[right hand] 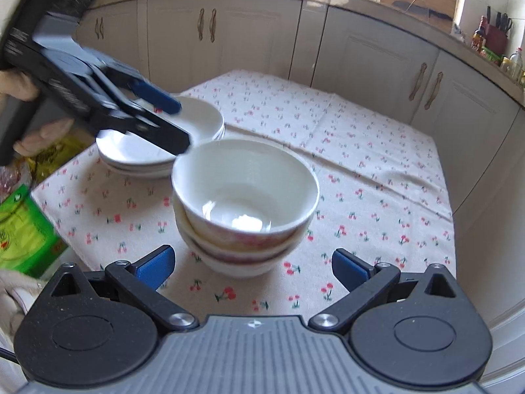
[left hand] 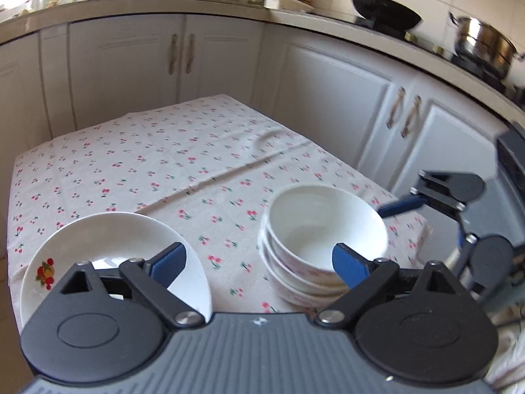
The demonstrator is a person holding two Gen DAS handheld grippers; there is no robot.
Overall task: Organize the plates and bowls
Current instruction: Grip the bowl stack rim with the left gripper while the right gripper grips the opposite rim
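Note:
A stack of three white bowls [left hand: 323, 229] stands on the cherry-print tablecloth [left hand: 157, 164]; it also shows in the right wrist view [right hand: 244, 197]. A stack of white plates [left hand: 108, 246] with a fruit print lies to its left, also seen in the right wrist view [right hand: 144, 151]. My left gripper [left hand: 259, 264] is open and empty, above and between plates and bowls; it shows in the right wrist view [right hand: 178, 124] over the plates. My right gripper [right hand: 252, 267] is open and empty just before the bowls; it shows in the left wrist view [left hand: 423, 210] beside them.
White cabinets [left hand: 131, 62] and a worktop surround the table. A black wok [left hand: 385, 14] and a steel pot [left hand: 482, 46] sit on the hob. A green packet [right hand: 23, 233] lies off the table's left edge. The tablecloth [right hand: 361, 164] stretches behind the bowls.

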